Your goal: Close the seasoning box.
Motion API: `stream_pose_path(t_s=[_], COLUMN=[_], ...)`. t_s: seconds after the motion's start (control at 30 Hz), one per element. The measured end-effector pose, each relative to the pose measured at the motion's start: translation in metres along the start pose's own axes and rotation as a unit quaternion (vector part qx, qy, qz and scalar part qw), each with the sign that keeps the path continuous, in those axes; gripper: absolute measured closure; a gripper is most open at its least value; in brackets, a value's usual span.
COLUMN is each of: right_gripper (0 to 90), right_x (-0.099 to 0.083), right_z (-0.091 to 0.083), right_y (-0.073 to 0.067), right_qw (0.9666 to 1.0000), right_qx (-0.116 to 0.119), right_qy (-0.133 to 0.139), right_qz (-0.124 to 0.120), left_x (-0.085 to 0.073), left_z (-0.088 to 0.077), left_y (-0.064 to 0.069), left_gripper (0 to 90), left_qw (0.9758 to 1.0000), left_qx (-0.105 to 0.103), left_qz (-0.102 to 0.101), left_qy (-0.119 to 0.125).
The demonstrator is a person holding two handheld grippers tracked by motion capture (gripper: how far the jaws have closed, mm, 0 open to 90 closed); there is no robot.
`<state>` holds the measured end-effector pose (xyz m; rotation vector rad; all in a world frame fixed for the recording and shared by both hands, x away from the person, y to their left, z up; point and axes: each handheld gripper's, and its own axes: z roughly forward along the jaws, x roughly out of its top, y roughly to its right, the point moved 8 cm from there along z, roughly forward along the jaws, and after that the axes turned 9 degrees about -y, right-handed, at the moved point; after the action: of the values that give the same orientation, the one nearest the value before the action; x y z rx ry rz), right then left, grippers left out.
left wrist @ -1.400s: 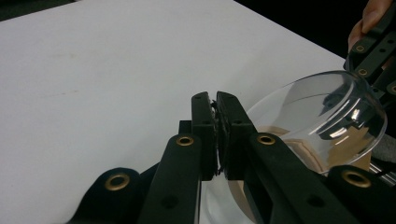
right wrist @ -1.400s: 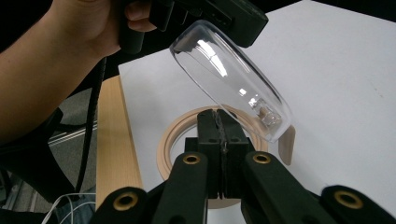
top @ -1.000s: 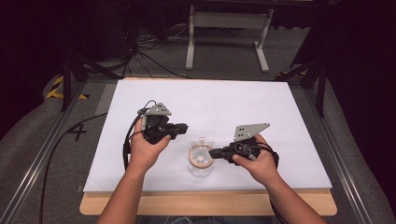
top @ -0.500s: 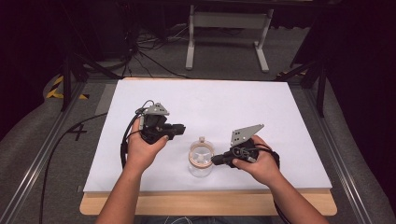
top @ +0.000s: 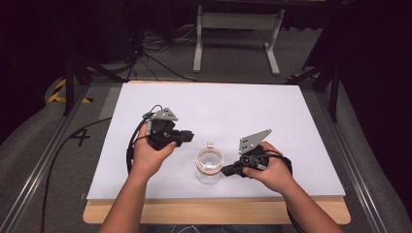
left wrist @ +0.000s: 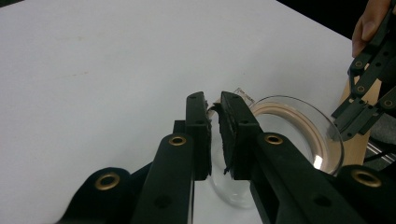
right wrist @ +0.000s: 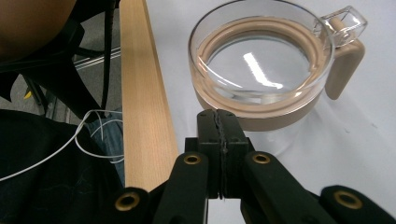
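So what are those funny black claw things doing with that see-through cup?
A person sits at a white table with a gripper in each hand. Between the hands stands a clear glass cup with a tan band and handle. The right gripper is shut with nothing in it, its tips right beside the cup. The left gripper sits a little way off; its jaws have just been opening slightly and stand a crack apart with nothing between them. Neither holds the cup.

Legible markings: one numeral "4" (top: 81, 138), dark, on the grey floor left of the tabletop (top: 301, 121); no other text, label or brand can be read
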<state>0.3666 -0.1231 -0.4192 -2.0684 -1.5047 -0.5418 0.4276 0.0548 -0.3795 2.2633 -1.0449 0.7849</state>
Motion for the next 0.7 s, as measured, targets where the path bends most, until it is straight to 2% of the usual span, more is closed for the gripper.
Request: stream_pose_path(t_s=[0.07, 0.13, 0.23, 0.27, 0.33, 0.43, 0.47, 0.53, 0.57, 0.6, 0.63, 0.7], right_gripper=[90.0, 90.0, 90.0, 88.5, 86.1, 78.0, 77.3, 73.5, 71.9, 71.9, 69.0, 66.3], right_x=[0.001, 0.002, 0.005, 0.009, 0.011, 0.016, 0.017, 0.018, 0.018, 0.018, 0.017, 0.013], right_z=[-0.003, -0.006, -0.011, -0.021, -0.025, -0.040, -0.044, -0.055, -0.060, -0.060, -0.068, -0.078], right_y=[0.001, 0.002, 0.003, 0.006, 0.008, 0.016, 0.018, 0.025, 0.028, 0.028, 0.036, 0.048], right_qw=[1.0000, 0.9998, 0.9996, 0.9985, 0.9979, 0.9946, 0.9935, 0.9902, 0.9887, 0.9887, 0.9858, 0.9810], right_qx=[-0.002, -0.006, -0.011, -0.020, -0.024, -0.039, -0.048, -0.059, -0.062, -0.062, -0.078, -0.103], right_qy=[0.009, 0.016, 0.027, 0.051, 0.060, 0.095, 0.103, 0.125, 0.134, 0.134, 0.144, 0.155], right_qz=[0.003, 0.002, 0.002, 0.003, 0.005, 0.010, 0.013, 0.021, 0.028, 0.028, 0.037, 0.054], left_x=[0.000, 0.000, -0.001, -0.004, -0.005, -0.010, -0.011, -0.015, -0.017, -0.017, -0.020, -0.022], left_z=[0.000, -0.002, -0.003, -0.007, -0.010, -0.017, -0.018, -0.023, -0.027, -0.027, -0.029, -0.031], left_y=[0.000, -0.001, -0.001, -0.001, -0.002, -0.005, -0.007, -0.010, -0.015, -0.015, -0.017, -0.020], left_gripper=[81.4, 80.2, 75.3, 73.8, 72.6, 69.3, 68.5, 66.9, 66.3, 65.6, 65.6, 65.0], left_qw=[1.0000, 1.0000, 1.0000, 1.0000, 0.9999, 0.9999, 0.9996, 0.9993, 0.9990, 0.9990, 0.9987, 0.9982], left_qx=[0.001, 0.003, 0.001, 0.000, -0.001, 0.005, 0.012, 0.017, 0.028, 0.028, 0.034, 0.036], left_qz=[-0.006, 0.000, -0.002, 0.000, -0.005, -0.009, -0.013, -0.024, -0.023, -0.023, -0.031, -0.037], left_qy=[0.004, 0.003, 0.008, 0.009, 0.013, 0.012, 0.023, 0.024, 0.026, 0.026, 0.022, 0.029])
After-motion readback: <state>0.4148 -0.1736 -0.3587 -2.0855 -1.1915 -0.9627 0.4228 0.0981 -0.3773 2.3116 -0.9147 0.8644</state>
